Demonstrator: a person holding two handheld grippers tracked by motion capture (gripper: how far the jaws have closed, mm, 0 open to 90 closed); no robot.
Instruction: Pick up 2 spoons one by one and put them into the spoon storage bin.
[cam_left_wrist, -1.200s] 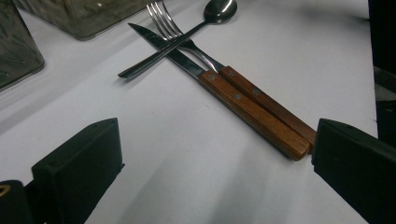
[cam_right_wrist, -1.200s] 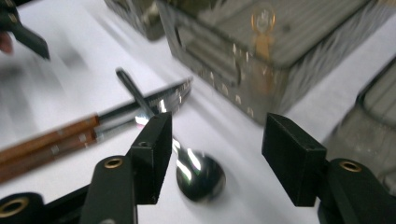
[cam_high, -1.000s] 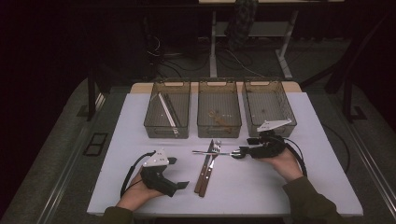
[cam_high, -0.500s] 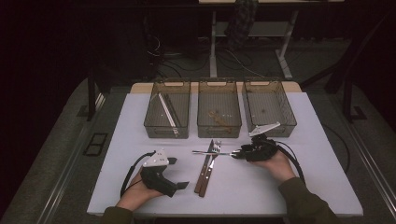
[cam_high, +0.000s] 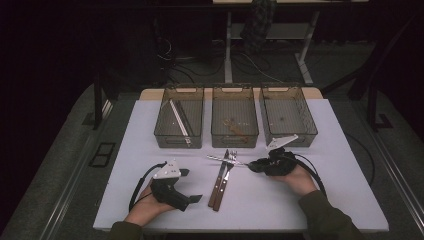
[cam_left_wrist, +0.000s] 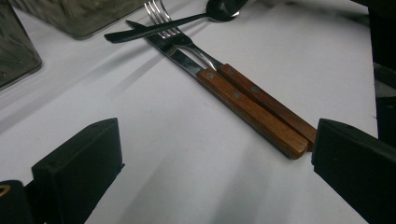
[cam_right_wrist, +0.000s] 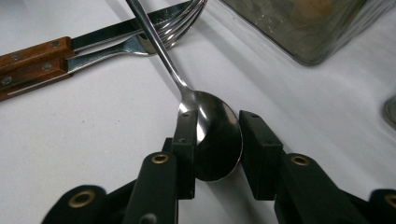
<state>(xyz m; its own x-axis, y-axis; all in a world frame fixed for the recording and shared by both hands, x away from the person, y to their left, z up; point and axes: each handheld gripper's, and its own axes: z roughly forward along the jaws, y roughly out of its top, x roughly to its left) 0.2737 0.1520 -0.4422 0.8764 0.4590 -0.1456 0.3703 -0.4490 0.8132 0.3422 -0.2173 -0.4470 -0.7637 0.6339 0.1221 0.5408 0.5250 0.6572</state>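
Now your right gripper (cam_right_wrist: 217, 154) has just been closing around the spoon (cam_right_wrist: 212, 133) bowl, right of the fork (cam_high: 229, 161); its handle runs left across the fork. Your left gripper (cam_left_wrist: 210, 172) rests wide, empty.

Tool (cam_right_wrist: 217, 140) pads closing on spoon (cam_right_wrist: 215, 133) bowl, handle crossing fork (cam_right_wrist: 154, 37)

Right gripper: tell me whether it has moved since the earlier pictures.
Yes: the right gripper edged slightly from the right bin toward the fork, its fingers just closing on the spoon.
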